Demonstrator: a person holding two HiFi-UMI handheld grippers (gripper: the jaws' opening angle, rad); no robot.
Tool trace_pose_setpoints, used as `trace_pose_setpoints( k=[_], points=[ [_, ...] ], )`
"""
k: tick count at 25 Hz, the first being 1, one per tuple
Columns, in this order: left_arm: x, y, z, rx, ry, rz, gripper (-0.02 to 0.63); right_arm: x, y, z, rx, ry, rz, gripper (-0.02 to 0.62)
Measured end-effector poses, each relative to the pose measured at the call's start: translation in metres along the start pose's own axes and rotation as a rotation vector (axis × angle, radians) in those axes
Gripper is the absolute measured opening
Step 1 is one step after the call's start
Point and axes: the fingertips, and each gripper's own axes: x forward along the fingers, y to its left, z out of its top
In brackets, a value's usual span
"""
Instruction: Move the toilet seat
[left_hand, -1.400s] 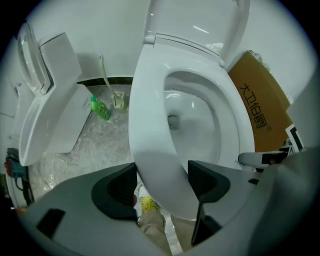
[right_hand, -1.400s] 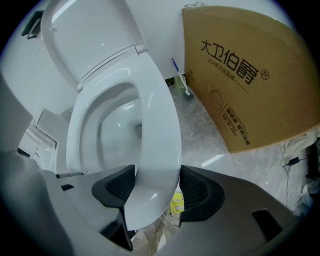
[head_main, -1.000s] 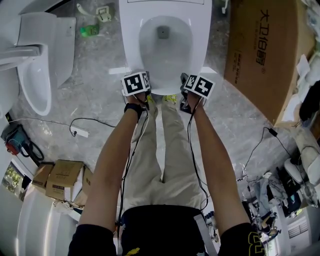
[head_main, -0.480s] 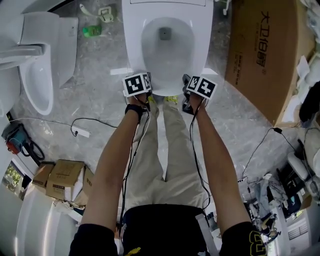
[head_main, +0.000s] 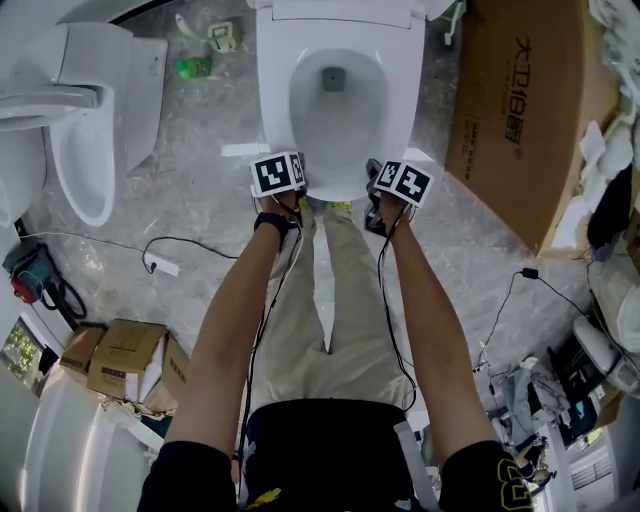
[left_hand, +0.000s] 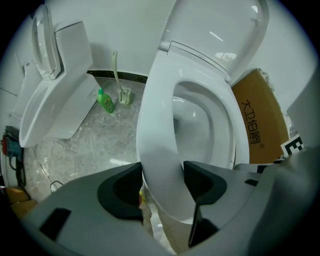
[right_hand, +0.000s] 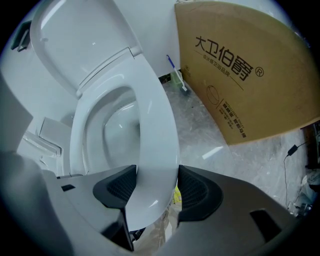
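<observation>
Marble floor; left gripper and right gripper each clamped on front rim of white seat, lid raised.

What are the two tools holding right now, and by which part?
Both grip the toilet seat by its front rim: left tool front-left, right tool front-right.

Left hand-held gripper, right hand-held gripper at front of toilet seat
</observation>
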Motion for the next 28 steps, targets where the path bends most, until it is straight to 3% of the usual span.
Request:
trace_pose_setpoints(
  k=[15,28],
  points=[
    [-0.063,-0.015,0.012,-0.043,0.047,0.009,0.268,-0.065,0.016,0.01,0.029,0.022,0.005,0.278],
    [-0.122,-0.03,0.038,-0.09,0.006,-0.023,0.256,-0.125,0.037,0.032,0.069,0.018,0.039,0.272]
  ],
)
